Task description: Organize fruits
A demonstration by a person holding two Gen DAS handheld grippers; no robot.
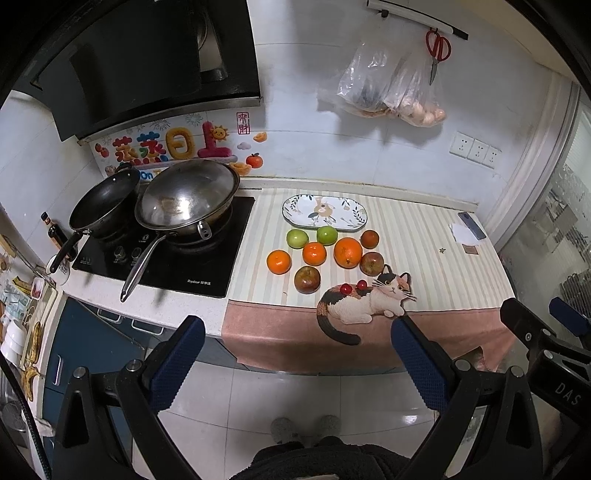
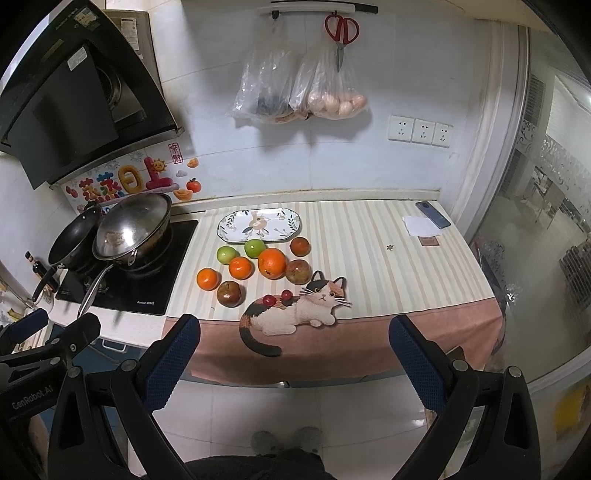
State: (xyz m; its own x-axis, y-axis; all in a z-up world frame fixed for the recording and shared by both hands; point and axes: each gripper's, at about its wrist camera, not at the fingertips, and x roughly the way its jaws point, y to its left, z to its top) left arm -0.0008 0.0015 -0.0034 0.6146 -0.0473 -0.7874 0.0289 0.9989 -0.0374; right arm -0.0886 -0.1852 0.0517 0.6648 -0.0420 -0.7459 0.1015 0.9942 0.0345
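Several fruits lie loose on the striped mat: two green apples (image 1: pixel 297 238) (image 2: pixel 226 254), oranges with a big one (image 1: pixel 347 252) (image 2: pixel 272 262), dark red apples (image 1: pixel 307 279) (image 2: pixel 229 293), and two small red cherries (image 1: pixel 346 288) (image 2: pixel 269 299) on the cat picture. Behind them sits an empty patterned oval plate (image 1: pixel 291 210) (image 2: pixel 225 223). My left gripper (image 1: pixel 297 325) hangs open in front of the counter edge, well short of the fruit. My right gripper (image 2: pixel 294 326) is open too, held at the same distance.
A black cooktop (image 1: pixel 207 266) with a steel wok (image 1: pixel 186 203) and a dark pan (image 1: pixel 103 206) stands left of the mat. A phone (image 2: pixel 433 214) and paper lie at the far right. Plastic bags (image 2: pixel 299 88) and red scissors (image 2: pixel 341 31) hang on the wall. Glass door at right.
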